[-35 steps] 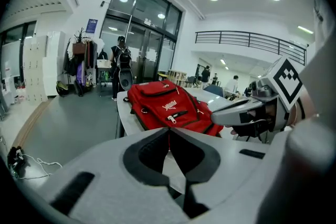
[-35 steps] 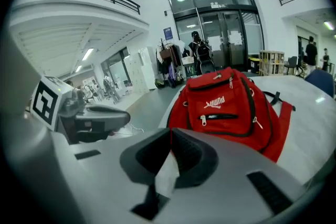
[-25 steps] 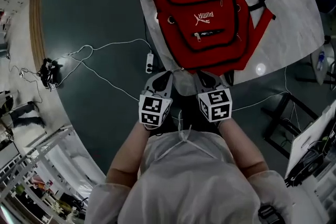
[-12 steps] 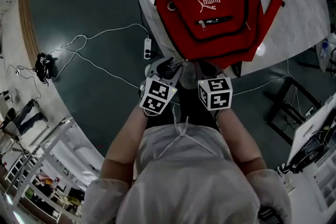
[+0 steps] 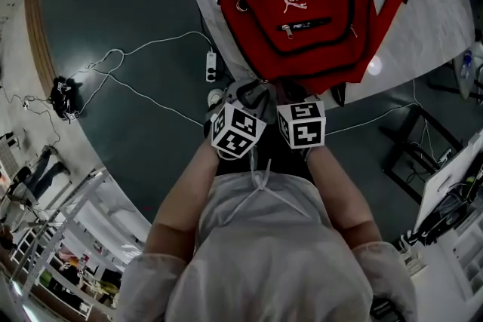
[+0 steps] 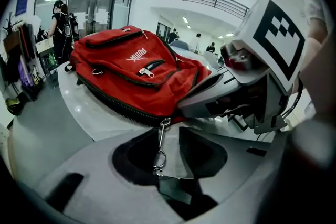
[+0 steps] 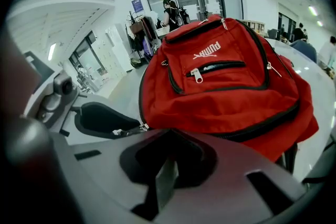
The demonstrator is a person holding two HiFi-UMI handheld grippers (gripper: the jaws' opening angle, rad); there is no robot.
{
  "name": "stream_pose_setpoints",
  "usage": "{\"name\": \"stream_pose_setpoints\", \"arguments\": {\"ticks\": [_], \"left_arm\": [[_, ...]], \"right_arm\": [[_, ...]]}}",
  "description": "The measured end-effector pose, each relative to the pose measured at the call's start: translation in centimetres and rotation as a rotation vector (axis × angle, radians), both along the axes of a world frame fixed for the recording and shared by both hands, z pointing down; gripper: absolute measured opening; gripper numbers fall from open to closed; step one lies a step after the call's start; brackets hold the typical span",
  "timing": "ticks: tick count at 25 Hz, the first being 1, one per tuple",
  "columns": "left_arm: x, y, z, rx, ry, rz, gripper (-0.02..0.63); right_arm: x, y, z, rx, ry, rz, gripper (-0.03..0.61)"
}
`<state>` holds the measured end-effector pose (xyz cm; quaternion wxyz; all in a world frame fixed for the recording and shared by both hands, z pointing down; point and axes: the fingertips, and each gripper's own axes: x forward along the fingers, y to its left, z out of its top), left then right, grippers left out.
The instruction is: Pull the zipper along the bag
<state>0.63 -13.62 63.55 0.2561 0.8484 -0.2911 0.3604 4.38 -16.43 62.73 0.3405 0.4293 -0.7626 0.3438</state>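
Opening the left gripper (image 6: 168, 136) around the zipper pull (image 6: 159, 147), dangling loose between the jaws at the red backpack's (image 5: 302, 4) near edge on the table (image 5: 434, 19). Right gripper (image 7: 167, 157) pinched together, empty. Looks barely started: whole run left.

i count one red backpack (image 5: 302, 4) and one pale tabletop (image 5: 430, 19) under it. down on the floor (image 5: 136, 4) i count just one white power strip (image 5: 211, 67).

- Head view looks steeply down on the red backpack (image 5: 294, 11) from well above.
- Both gripper views sit low and close at the bench (image 5: 438, 19) edge, sharing that backpack.
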Motion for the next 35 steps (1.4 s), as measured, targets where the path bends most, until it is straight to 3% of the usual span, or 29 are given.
{"name": "stream_pose_setpoints", "arguments": {"ticks": [6,13,18,23,35], "left_arm": [[-0.7,-1.0,0.3,0.023,-0.046,-0.036,0.044],[-0.3,-0.7,0.7,0.050,-0.149,0.070,0.024],[-0.6,-0.7,0.8,-0.012,-0.136,0.091,0.021],[-0.8,-0.8,0.7,0.005,-0.170,0.142,0.022],[-3.2,-2.4,0.7,-0.017,-0.151,0.060,0.023]], "right_arm": [[0.1,0.0,0.0,-0.010,-0.005,0.027,0.028],[-0.1,0.0,0.1,-0.008,0.031,0.018,0.028],[-0.2,-0.1,0.3,-0.017,0.035,0.005,0.028],[0.0,0.0,0.4,-0.038,0.073,-0.017,0.028],[-0.3,-0.3,0.4,-0.106,0.106,-0.009,0.028]]}}
